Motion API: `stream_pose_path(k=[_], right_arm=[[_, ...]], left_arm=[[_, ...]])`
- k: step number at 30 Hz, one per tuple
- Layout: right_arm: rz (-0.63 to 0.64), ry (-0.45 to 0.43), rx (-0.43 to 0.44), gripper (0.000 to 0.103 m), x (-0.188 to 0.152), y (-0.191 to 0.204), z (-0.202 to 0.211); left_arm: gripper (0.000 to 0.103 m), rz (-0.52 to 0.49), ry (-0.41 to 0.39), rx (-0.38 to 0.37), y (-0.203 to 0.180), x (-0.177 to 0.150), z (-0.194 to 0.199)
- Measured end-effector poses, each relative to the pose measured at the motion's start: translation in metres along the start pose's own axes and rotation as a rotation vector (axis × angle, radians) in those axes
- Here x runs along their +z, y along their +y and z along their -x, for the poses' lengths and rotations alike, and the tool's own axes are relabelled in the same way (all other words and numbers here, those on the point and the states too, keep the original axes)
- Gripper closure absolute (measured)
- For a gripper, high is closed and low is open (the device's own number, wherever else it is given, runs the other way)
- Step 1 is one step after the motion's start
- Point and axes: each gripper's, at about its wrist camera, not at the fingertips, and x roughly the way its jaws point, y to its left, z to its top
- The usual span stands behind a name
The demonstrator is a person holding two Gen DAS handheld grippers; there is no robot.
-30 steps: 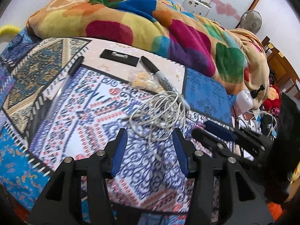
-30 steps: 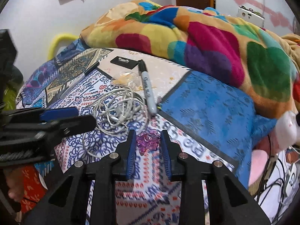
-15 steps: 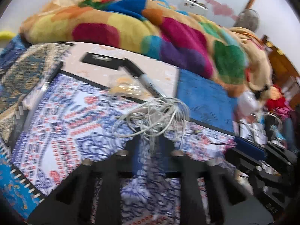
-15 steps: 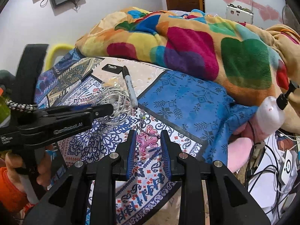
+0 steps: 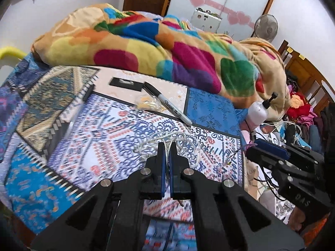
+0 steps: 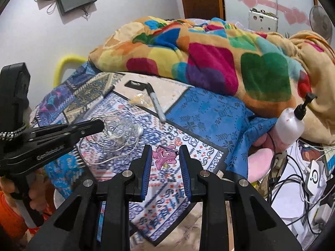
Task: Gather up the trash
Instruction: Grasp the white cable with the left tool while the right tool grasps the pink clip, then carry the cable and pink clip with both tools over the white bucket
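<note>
My left gripper (image 5: 167,146) is shut on a tangle of white earphone cable (image 5: 180,142) and holds it just above the patterned bedsheet; the right wrist view shows the cable (image 6: 119,133) hanging at its tip (image 6: 98,125). My right gripper (image 6: 164,152) holds a pink rubbery piece (image 6: 165,154) between its fingers, lifted over the bed's near corner. A clear plastic wrapper with yellow bits (image 5: 147,103) lies further back beside a black marker (image 5: 167,106).
A black flat card (image 5: 125,83) lies behind the marker. A colourful blanket (image 5: 167,52) is heaped across the back of the bed. A white pump bottle (image 6: 293,125) leans at the right edge, with cables and chargers (image 6: 303,177) on the floor beyond.
My left gripper closed on the white cable and lifted it back off the sheet. My right gripper, with the pink piece, drew back toward the bed's corner.
</note>
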Motion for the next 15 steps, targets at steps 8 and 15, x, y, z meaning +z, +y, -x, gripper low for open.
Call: stream_pose_path(k=[8,15], right_arm=[[0.037,-0.046,0.013,0.079,0.006,0.036,0.035],[0.067,-0.087,0.060,0.079,0.008,0.082,0.060]], left_arm=[[0.102,0.025,-0.083,0.019,0.015,-0.012,0.072],[0.102,0.057,-0.129,0.056,0.040,-0.032,0.129]])
